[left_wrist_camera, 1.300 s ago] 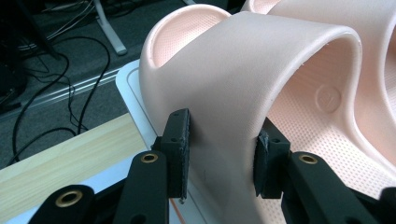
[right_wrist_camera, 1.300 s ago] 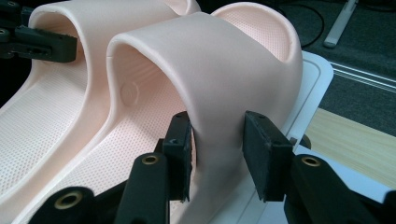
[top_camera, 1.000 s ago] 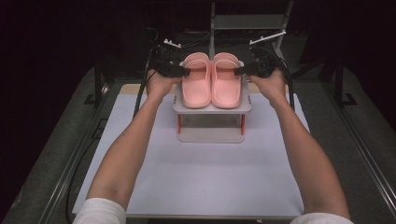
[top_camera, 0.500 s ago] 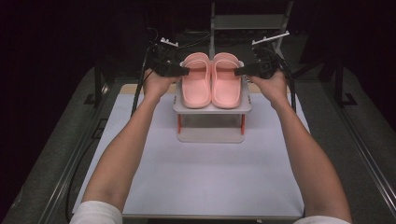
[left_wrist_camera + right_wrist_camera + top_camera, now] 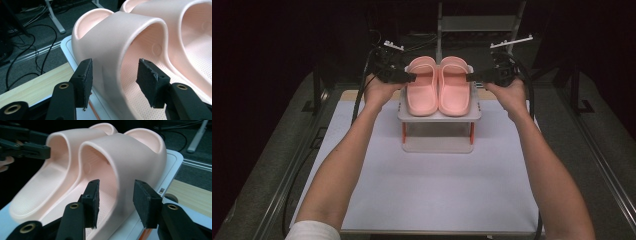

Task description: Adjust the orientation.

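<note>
A pair of pink slide sandals sits side by side on a small white two-tier rack (image 5: 439,116) at the far middle of the table (image 5: 427,195), toes toward the person, so each outer edge faces one hand. The left gripper (image 5: 411,77) straddles the strap wall of the left sandal (image 5: 422,87), the right gripper (image 5: 471,77) that of the right sandal (image 5: 454,87). Both sets of fingers (image 5: 85,77) have just been opening and stand apart, the pads seemingly clear of the foam. Both forearms reach forward, wrists level, grippers pointing inward at each other.
</note>
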A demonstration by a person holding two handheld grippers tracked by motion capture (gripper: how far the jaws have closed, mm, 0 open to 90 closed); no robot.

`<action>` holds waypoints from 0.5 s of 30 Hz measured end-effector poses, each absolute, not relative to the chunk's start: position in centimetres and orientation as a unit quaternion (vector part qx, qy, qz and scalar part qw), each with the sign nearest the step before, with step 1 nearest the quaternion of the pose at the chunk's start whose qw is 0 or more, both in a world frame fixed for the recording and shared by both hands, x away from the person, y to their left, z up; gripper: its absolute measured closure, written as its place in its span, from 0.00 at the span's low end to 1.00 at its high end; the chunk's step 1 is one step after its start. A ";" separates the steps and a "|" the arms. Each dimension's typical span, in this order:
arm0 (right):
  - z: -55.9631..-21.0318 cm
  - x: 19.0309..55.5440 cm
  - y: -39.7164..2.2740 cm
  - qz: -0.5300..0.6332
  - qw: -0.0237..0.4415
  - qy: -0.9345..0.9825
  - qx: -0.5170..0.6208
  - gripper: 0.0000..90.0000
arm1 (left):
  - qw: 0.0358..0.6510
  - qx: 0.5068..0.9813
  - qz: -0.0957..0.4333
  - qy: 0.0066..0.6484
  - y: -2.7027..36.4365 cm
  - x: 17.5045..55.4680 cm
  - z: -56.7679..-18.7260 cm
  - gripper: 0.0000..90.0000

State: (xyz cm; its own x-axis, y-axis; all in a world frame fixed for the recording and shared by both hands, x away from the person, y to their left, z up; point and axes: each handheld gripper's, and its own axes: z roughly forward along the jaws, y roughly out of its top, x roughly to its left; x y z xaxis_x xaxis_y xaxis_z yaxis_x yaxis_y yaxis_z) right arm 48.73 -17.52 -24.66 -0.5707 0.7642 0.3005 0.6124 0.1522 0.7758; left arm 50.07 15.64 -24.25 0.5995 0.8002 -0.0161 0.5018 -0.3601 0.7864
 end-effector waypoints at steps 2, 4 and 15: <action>-24.6 48.5 -17.7 0.470 0.073 0.755 0.451 0.59 | 0.396 0.802 0.189 0.405 15.5 50.0 -24.2 0.49; -24.6 48.3 -17.8 0.474 0.073 0.755 0.447 0.58 | 0.396 0.803 0.190 0.402 15.5 49.9 -24.2 0.46; -25.1 47.2 -18.0 0.493 0.042 0.761 0.420 0.55 | 0.407 0.797 0.196 0.402 15.9 49.0 -24.6 0.41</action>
